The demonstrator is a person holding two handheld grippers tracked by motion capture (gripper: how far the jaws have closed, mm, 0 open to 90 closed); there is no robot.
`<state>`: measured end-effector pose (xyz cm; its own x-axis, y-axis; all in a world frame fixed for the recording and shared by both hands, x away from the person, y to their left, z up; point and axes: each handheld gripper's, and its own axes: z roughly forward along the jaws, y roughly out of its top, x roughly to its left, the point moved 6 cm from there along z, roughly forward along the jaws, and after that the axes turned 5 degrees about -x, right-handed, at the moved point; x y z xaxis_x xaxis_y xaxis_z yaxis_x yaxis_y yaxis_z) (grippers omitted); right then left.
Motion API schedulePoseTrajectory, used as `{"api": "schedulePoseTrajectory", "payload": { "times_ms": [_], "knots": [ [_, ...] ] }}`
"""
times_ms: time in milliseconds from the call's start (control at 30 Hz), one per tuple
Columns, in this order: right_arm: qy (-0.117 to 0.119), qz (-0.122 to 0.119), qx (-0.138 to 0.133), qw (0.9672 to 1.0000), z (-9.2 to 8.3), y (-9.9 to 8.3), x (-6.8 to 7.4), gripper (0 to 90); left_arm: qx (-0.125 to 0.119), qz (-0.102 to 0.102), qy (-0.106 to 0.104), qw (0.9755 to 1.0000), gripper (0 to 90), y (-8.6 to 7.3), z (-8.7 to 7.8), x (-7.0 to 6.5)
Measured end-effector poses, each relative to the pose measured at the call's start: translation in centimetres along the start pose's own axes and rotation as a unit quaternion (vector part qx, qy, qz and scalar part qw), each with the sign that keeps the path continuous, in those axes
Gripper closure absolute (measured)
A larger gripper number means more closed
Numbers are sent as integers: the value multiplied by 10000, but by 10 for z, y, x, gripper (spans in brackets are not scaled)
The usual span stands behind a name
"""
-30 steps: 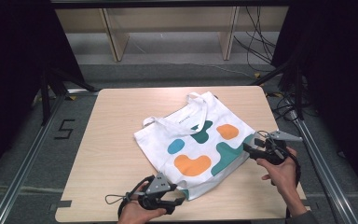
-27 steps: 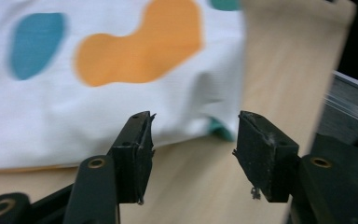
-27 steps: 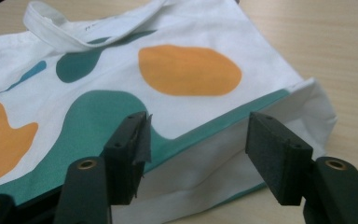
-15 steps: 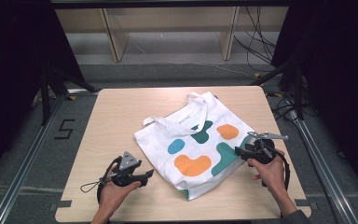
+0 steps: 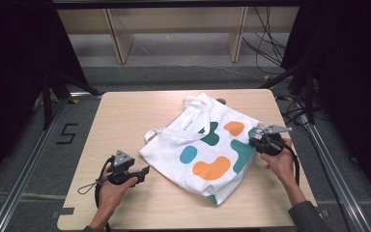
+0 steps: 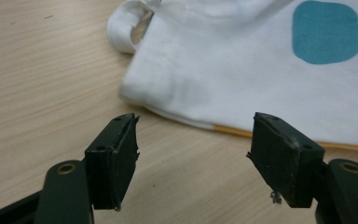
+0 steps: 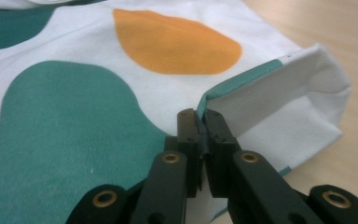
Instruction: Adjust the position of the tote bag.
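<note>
A white tote bag [image 5: 207, 150], printed with teal and orange blobs, lies flat and slightly askew on the wooden table [image 5: 125, 111], its handles pointing toward the far edge. The right gripper [image 5: 262, 143] sits at the bag's right-hand edge; its jaws have just been closing and now pinch a turned-up fold of the cloth, seen close in the right gripper view where the fabric [image 7: 279, 93] rises from between the shut pads. Lifting the edge this way probably serves to peel one layer off the table so the bag can be folded or turned over. The left gripper [image 5: 145, 170] rests low near the bag's near-left corner, not touching it; its jaws have just been opening and stand wide with nothing between them (the bag's hem [image 6: 177, 109] lies just ahead of the pads), likely readied to take that corner as a second hold. The tabletop around the bag is bare. Beyond the table stand wooden shelf legs [image 5: 118, 41] and loose cables [image 5: 270, 43] on the grey floor, well apart from the work; a handle loop [image 6: 126, 28] near the left corner could snag.
</note>
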<state>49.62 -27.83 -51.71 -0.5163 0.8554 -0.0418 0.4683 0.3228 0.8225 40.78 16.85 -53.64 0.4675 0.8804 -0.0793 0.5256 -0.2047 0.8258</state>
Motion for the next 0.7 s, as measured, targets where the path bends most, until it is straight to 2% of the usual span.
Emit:
{"api": "schedulePoseTrajectory", "payload": {
  "times_ms": [100,133,167,233,267,300,333,367,400,433,467,500,533,567,600,633,667,700],
  "knots": [
    [4,37,-3,10000,7,4,-7,875,38,37,-81,10000,320,1,7,0],
    [19,-24,1,10000,11,7,-13,876,125,180,-125,9997,320,2,12,0],
    [-65,-3,-94,9999,14,8,-16,875,136,238,-119,9996,320,3,15,0],
    [-43,-8,-74,10000,14,8,-17,875,75,192,-152,9997,316,6,20,0],
    [22,39,-78,10000,14,8,-16,875,135,321,-112,9993,316,7,24,3],
    [7,5,-37,10000,13,8,-16,875,60,304,-99,9995,318,9,28,3],
    [15,68,-62,10000,13,8,-16,864,45,191,-261,9995,359,10,38,4],
    [15,68,-62,10000,13,8,-16,864,45,191,-261,9995,359,10,38,4],
    [24,211,-103,9997,14,8,-15,840,24,20,-305,9995,359,11,43,5],
    [-37,426,-85,9990,12,8,-13,796,89,58,-310,9995,397,10,43,8],
    [-78,446,-121,9989,11,9,-14,741,4,100,-164,9998,482,12,45,10],
    [-170,574,-33,9982,7,10,-16,590,52,198,-300,9993,600,13,43,15],
    [-211,556,-28,9982,2,11,-15,549,9,146,-329,9994,668,14,42,16],
    [-211,556,-28,9982,2,11,-15,549,9,146,-329,9994,702,14,42,16],
    [-153,571,-88,9982,-13,14,-5,504,34,131,-407,9991,725,14,41,17],
    [-153,571,-88,9982,-13,14,-5,504,34,131,-407,9991,737,14,41,17],
    [-107,529,-124,9985,-22,14,2,482,20,98,-442,9990,737,14,41,17],
    [52,493,-71,9987,-40,11,17,475,-30,54,-481,9988,771,14,39,16]
  ]
}}
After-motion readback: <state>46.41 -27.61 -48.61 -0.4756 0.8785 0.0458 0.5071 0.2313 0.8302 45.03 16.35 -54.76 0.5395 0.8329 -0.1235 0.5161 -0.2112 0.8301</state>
